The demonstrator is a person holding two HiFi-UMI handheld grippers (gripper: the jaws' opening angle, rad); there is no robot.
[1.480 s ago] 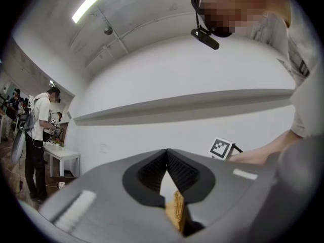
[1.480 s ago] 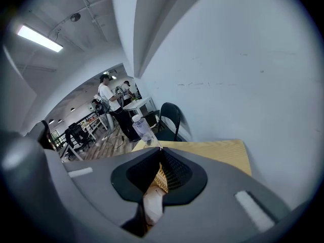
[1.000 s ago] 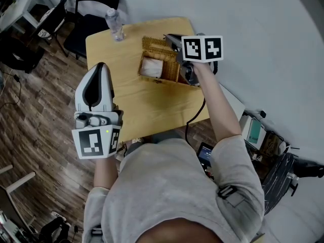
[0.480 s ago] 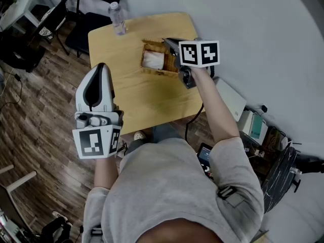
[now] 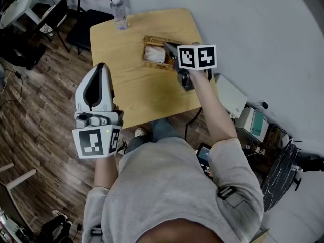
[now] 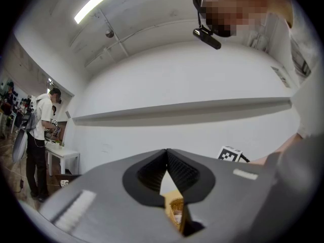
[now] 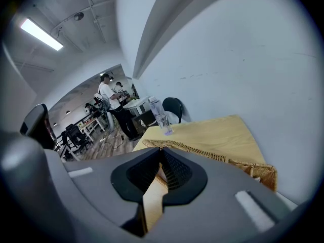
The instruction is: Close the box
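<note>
Toward the far side of the wooden table [image 5: 136,92], the wicker box [image 5: 153,54] lies open, white lining showing. The right gripper [image 5: 168,45] has drawn back toward the person since a second ago, its tip now at the box's near right corner, so the closing looks undone. Its jaws are pressed together right at the wicker rim [image 7: 212,156], arm outstretched, while the left gripper [image 5: 100,67] hangs well apart, jaws together on nothing.
</note>
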